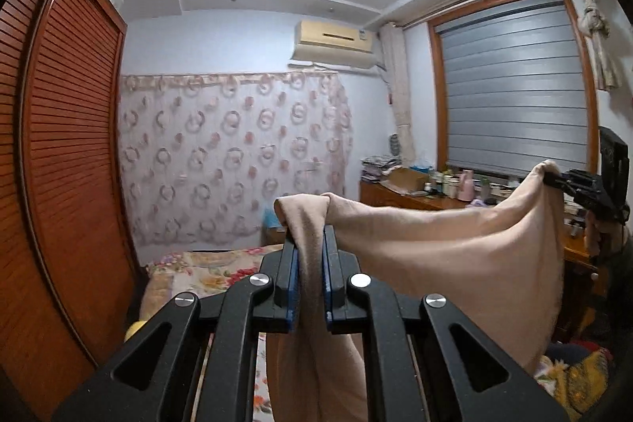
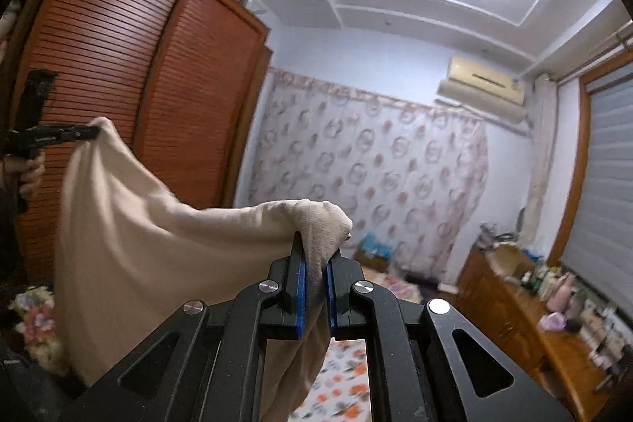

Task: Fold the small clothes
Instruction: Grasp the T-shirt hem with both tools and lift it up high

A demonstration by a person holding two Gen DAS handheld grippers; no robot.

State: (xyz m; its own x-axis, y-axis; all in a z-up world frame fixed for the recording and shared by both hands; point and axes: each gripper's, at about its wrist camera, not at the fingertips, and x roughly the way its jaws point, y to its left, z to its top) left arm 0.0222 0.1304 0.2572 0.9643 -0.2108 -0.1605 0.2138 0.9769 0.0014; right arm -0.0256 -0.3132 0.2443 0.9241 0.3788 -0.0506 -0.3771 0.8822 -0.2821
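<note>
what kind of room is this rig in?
Most likely a home bedroom: a bed with a floral cover, a louvered wooden wardrobe, and a wall air conditioner above a patterned curtain.

A floral-sheeted bed (image 1: pixel 198 271) lies below; nothing resting on it can be made out.
</note>
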